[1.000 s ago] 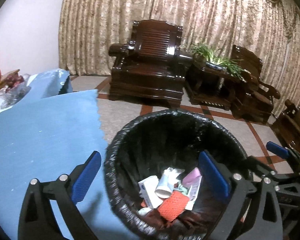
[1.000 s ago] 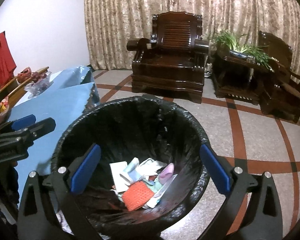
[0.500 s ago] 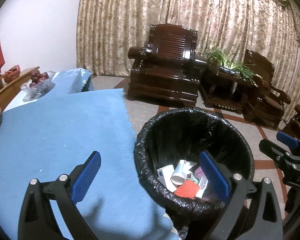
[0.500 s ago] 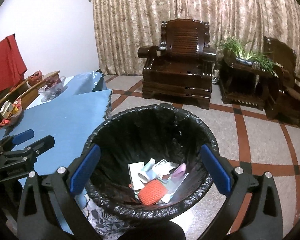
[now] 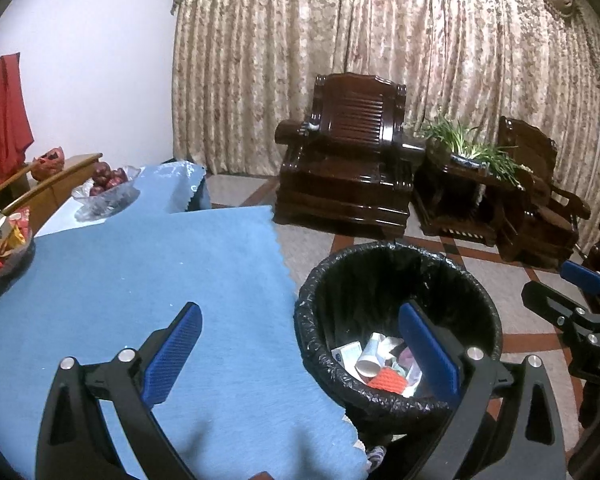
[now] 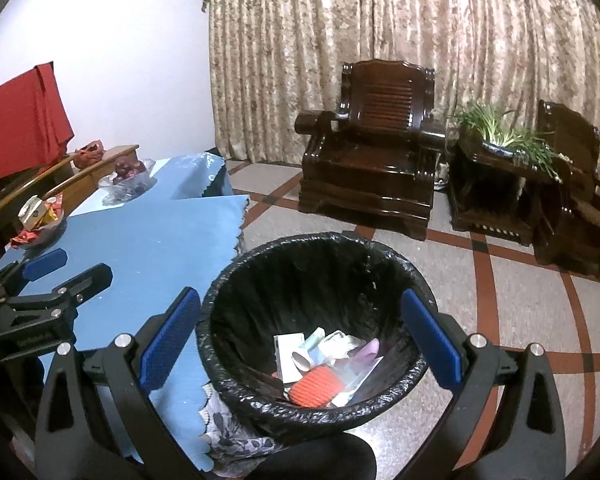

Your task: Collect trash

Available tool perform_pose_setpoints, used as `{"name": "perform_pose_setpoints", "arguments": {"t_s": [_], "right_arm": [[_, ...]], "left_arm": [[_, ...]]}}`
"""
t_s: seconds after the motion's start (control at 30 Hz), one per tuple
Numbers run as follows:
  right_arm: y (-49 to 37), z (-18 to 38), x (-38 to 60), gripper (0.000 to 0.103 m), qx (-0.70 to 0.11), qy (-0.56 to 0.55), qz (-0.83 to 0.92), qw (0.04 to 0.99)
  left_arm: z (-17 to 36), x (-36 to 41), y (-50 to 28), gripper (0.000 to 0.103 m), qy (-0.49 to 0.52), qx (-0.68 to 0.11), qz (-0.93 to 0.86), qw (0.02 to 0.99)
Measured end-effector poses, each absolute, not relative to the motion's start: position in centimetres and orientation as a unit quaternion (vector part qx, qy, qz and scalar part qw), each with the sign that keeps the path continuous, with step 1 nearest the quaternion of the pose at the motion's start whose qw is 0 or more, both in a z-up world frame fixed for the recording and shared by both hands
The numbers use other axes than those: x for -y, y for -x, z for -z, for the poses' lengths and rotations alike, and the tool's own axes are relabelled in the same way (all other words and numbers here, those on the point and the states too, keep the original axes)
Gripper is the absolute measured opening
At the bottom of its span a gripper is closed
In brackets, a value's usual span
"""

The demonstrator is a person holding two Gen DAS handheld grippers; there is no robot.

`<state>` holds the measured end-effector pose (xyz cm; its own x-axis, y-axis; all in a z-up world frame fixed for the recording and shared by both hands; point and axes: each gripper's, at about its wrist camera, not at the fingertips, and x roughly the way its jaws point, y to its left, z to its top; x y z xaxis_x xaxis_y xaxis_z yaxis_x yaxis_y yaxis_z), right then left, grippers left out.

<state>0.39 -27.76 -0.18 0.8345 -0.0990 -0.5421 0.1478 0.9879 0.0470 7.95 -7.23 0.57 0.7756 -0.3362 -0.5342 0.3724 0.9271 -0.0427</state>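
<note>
Left hand-held gripper (image 5: 300, 344): blue-padded fingers (image 5: 172, 354) spread wide apart, nothing between them, touching nothing. Its left finger hangs over the blue cloth of the table (image 5: 120, 280); its right finger hangs over the near rim of the trash bin (image 5: 320, 344).

Right hand-held gripper (image 6: 300, 340): fingers likewise wide apart and empty, with no contact. The bin (image 6: 236, 280) sits directly ahead and below, its mouth filling the gap between the two fingers. In the left wrist view the right hand-held gripper shows at the far right edge, beyond the bin; in the right wrist view the left one shows at the far left, above the table.

Bin: round, lined with a black plastic bag, standing on the floor just beside the table's edge. Trash (image 6: 320, 364) lies at the bottom: a white card or box, a rolled white tube, a pale purple piece, crumpled wrappers, and an orange-red ribbed item nearest the grippers.

Further out, left: a dish of wrapped snacks (image 5: 0, 236) and a clear bowl of dark red fruit (image 5: 106, 184) at the table's far side.

Ahead: tiled floor with red bands (image 6: 520, 300), a dark wooden armchair (image 6: 376, 152), and a green plant (image 6: 500, 128) on a side stand to its right, against patterned curtains (image 6: 380, 20).
</note>
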Motion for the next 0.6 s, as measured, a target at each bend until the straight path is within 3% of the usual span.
{"name": "perform_pose_setpoints", "arguments": {"t_s": [0.6], "right_arm": [[1.8, -3.2, 25.7, 0.098, -0.257, -0.034, 0.045, 0.965]], "left_arm": [[-3.7, 6.0, -5.3, 0.097, -0.031, -0.237, 0.18, 0.954]]}}
